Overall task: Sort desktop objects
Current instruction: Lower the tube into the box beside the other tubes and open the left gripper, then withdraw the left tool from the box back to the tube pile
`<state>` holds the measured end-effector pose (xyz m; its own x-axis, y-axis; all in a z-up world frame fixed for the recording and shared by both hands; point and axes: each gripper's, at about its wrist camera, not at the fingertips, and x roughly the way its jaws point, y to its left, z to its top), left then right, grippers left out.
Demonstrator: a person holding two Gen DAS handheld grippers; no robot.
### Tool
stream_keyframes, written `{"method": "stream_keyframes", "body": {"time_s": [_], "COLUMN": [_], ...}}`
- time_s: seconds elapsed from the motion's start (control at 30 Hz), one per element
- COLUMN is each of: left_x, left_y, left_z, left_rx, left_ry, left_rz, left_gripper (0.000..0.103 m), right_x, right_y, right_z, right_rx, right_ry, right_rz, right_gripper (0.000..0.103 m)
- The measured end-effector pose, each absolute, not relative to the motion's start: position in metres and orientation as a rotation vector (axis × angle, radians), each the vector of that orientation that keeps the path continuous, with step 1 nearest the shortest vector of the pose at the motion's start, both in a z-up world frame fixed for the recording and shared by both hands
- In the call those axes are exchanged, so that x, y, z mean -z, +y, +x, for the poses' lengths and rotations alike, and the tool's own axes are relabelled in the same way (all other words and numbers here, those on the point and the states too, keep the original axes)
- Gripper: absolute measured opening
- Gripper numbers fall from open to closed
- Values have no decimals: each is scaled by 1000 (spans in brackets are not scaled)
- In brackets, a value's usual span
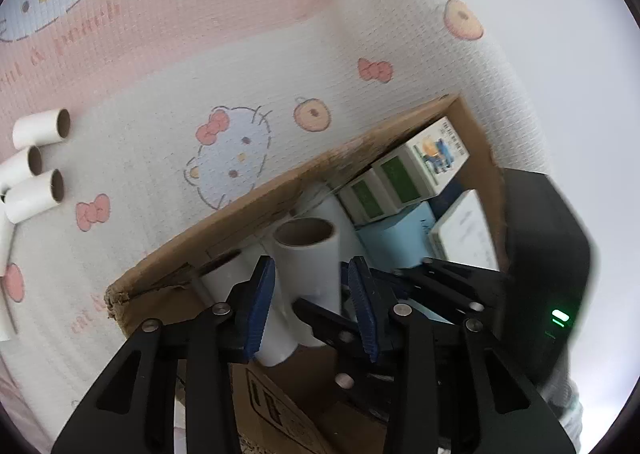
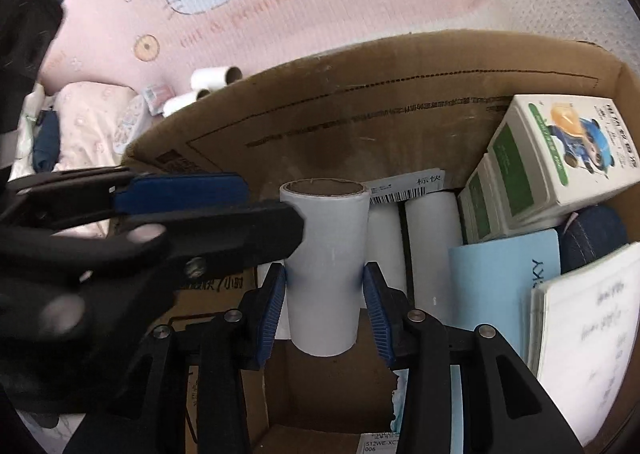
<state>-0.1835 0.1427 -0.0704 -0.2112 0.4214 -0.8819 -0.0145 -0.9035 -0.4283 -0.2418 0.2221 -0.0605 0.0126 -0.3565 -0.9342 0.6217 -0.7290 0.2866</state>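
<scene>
My right gripper [image 2: 325, 296] clamps a white paper roll [image 2: 326, 266] upright, both blue pads pressed on its sides, low inside the cardboard box [image 2: 360, 94]. My left gripper [image 1: 312, 294] sits around the same roll up near its open brown core. One left pad touches the roll, the other stands just clear, so I call the left jaws half open and not gripping.

Risks as I judge them: both tools crowd one roll, so my left finger [image 2: 224, 230] crossing in front could knock it askew or jam against the right one. The roll is thin card; a harder squeeze could dent it. Two more rolls [image 2: 434, 250] stand just behind, touching or nearly so, and could topple if I set this one down tilted. More loose rolls [image 1: 38, 162] wait outside on the pink cartoon-cat sheet [image 1: 200, 34].

Readable text: a barcode label [image 2: 404, 190] with "标快"; "SKY" on the light blue booklet [image 2: 504, 286]; "512WE-XC" on a bottom sticker [image 2: 380, 444]. The green-white cartons [image 2: 560, 158] carry print too small to read.
</scene>
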Motion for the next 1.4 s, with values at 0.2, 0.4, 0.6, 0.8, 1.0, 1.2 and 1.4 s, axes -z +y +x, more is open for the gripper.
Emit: {"method": "stream_keyframes", "body": {"time_s": [0.2, 0.4, 0.6, 0.8, 1.0, 1.2, 1.4], "left_x": [59, 52, 48, 45, 46, 44, 36], "left_y": [123, 110, 105, 102, 101, 105, 112], "left_z": [-176, -176, -171, -167, -167, -162, -157], "left_rx": [-2281, -2298, -2291, -2303, -2297, -2330, -2370], "left_ry": [-572, -596, -584, -550, -538, -481, -409], "left_rz": [-1688, -1645, -1612, -1587, -1583, -1567, -1511], "left_gripper": [27, 27, 27, 27, 27, 27, 27], "right_x": [78, 83, 97, 102, 103, 95, 55], "right_y": [218, 211, 201, 194, 191, 199, 218], "right_z": [-253, -257, -257, -261, -262, -259, -244], "right_rx": [1754, 1703, 1602, 1649, 1681, 1728, 1821], "right_ry": [320, 399, 428, 430, 417, 371, 294], "right_rz": [1701, 1751, 1825, 1821, 1814, 1808, 1727], "right_gripper": [37, 37, 31, 31, 32, 32, 32]}}
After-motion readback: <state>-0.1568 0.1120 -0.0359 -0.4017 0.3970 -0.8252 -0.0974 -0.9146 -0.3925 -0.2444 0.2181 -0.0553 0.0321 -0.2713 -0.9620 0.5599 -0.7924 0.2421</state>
